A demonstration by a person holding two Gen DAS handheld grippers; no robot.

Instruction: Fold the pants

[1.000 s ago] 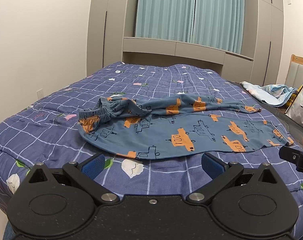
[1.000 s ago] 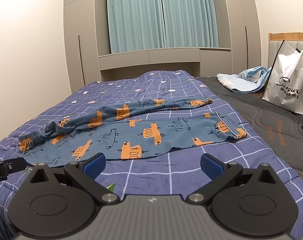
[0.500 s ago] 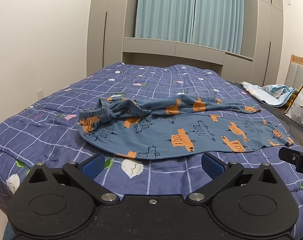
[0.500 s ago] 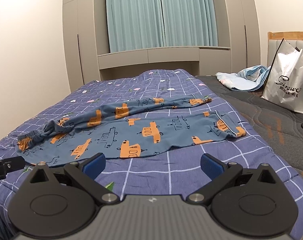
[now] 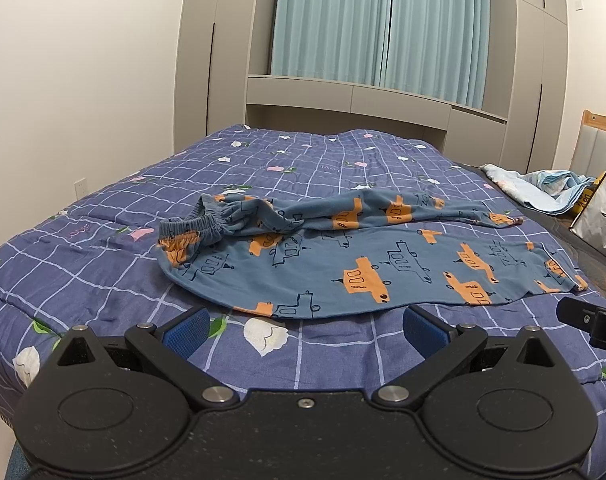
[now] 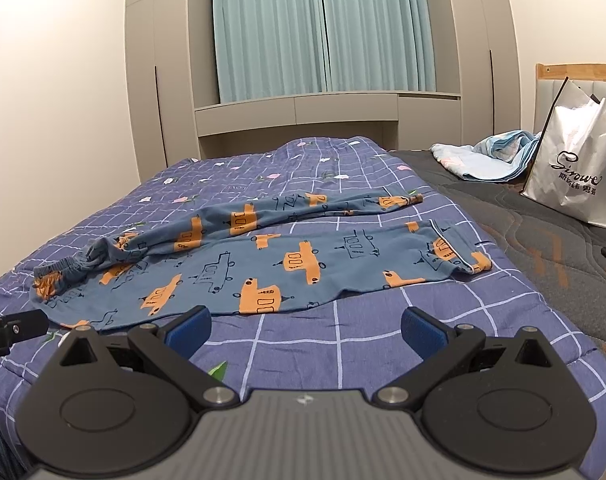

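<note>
Pants (image 5: 367, 264) lie unfolded across the quilt (image 5: 103, 248) near the bed's front edge, waistband left; I hold my left gripper (image 5: 303, 330) and right gripper (image 6: 305, 330) spread, empty, short of them; a white bag (image 6: 579, 176) and crumpled cloth (image 6: 491, 156) sit right

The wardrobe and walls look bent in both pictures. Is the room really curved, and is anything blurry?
Left wrist view: fisheye bending bows the wardrobe and darkens the corners; the pants look sharp under even light. Right wrist view: the same bowing of the walls; the white bag print reads clearly.
</note>
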